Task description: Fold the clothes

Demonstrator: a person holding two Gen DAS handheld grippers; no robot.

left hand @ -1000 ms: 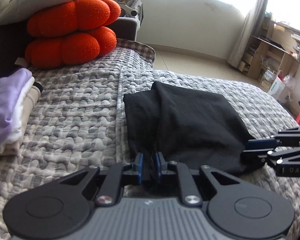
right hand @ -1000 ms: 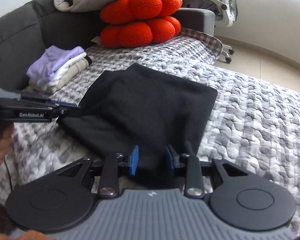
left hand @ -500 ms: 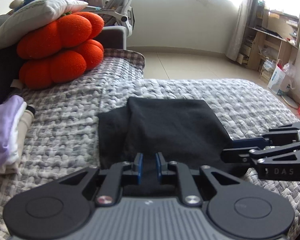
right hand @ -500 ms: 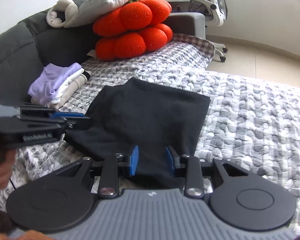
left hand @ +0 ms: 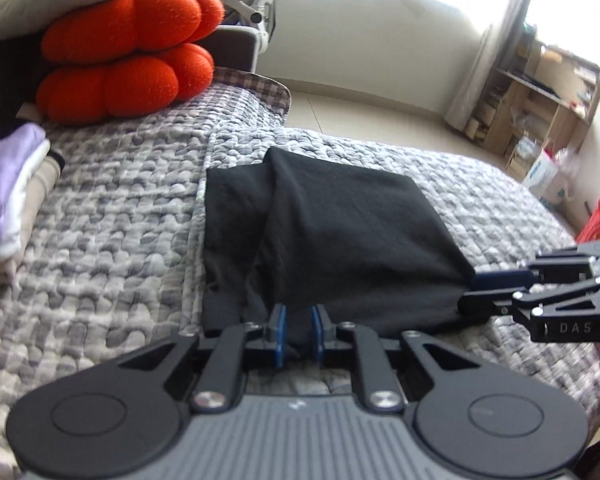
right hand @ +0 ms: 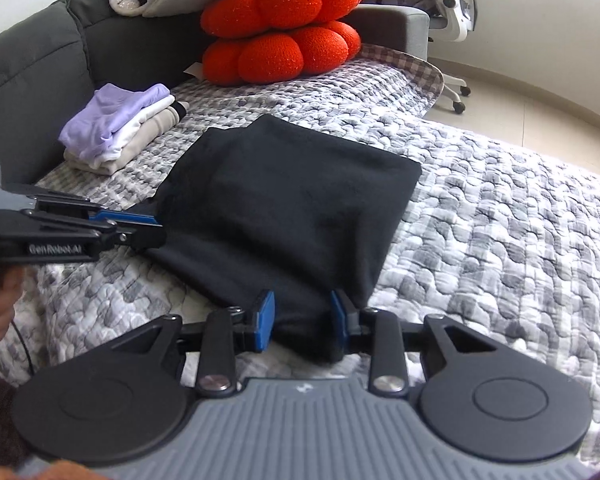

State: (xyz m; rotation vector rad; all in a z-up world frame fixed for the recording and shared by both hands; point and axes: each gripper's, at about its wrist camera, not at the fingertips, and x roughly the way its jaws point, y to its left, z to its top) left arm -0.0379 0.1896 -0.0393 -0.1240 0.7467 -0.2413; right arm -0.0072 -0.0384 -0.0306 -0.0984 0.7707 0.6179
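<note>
Both tongs, left tongs (left hand: 298,330) and right tongs (right hand: 300,326), pinch the near edge of the black garment (right hand: 292,200) on the bed (right hand: 500,220), probably to fold it toward the far side.

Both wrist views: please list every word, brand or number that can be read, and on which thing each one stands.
"GenRobot.AI": side of the left claw, right wrist view; blurred but legible.
"DAS": side of the right claw, left wrist view; cut off at the frame edge.
Blue and white bag by the shelf: print too blurred to read.
Small white logo on each claw's grey body: no letters.
</note>
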